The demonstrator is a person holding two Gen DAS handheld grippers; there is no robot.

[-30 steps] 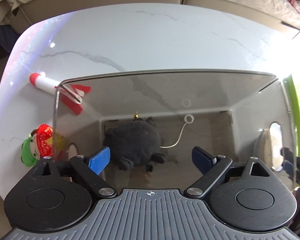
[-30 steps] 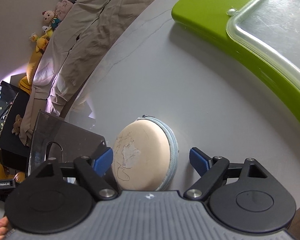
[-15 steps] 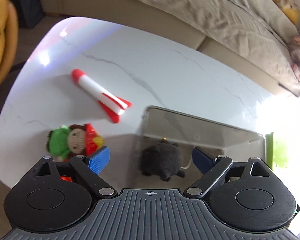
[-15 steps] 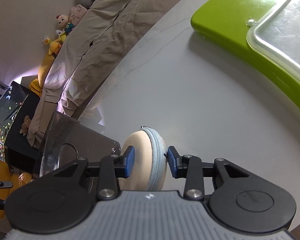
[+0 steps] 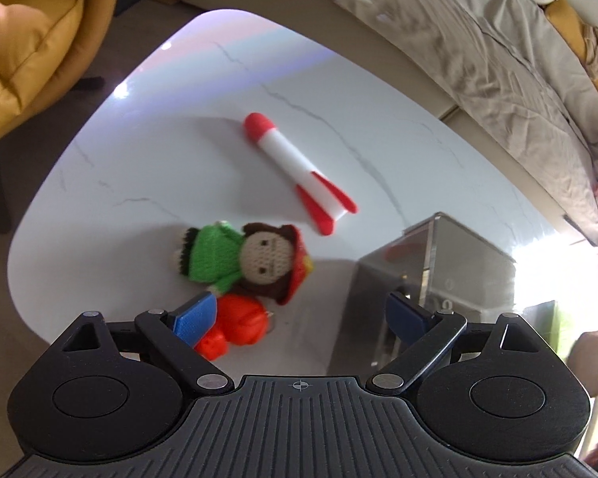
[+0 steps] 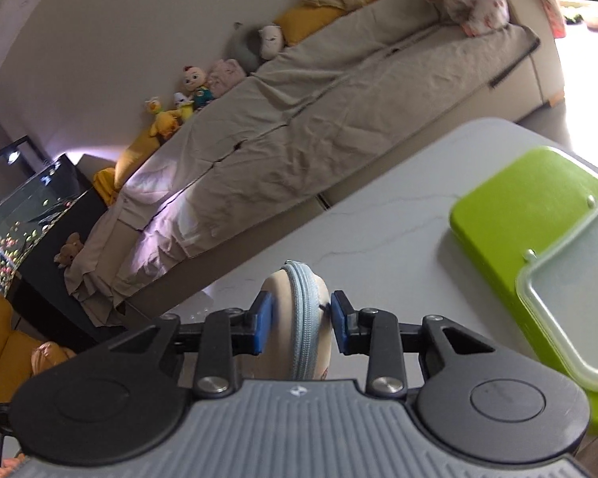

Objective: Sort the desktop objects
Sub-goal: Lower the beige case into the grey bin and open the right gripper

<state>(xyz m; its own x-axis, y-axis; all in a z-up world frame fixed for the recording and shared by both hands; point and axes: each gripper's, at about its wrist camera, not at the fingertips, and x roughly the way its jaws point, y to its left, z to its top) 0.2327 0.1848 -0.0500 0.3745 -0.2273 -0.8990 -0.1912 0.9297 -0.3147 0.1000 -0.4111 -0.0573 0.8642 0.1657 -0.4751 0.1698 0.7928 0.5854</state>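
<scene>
On the white marble table (image 5: 147, 151), seen from the left wrist camera, the left gripper (image 5: 301, 312) hovers with its blue-padded fingers (image 5: 195, 316) spread wide apart, holding nothing. Just ahead of the left finger lies a knitted doll (image 5: 243, 259) in a green top and red hat, flat on its back. A small red toy (image 5: 239, 324) rests against the doll's near side, partly hidden behind the left finger. Beyond the doll, a red and white toy rocket (image 5: 299, 171) lies on its side, nose pointing away and to the left. To the right stands a clear smoky plastic box (image 5: 438, 263), near the right finger; its contents cannot be made out.

From the right wrist camera, the right gripper (image 6: 301, 320) is tilted, so the room appears slanted. Its fingers are clamped on a round beige pouch (image 6: 299, 318) with a grey zipper, held on edge between the blue pads and raised above the table. To the right on the table sits a lime green tray (image 6: 510, 223) with a clear lid (image 6: 574, 290) resting on it. A sofa draped in a beige cover (image 6: 299, 127) fills the background.
</scene>
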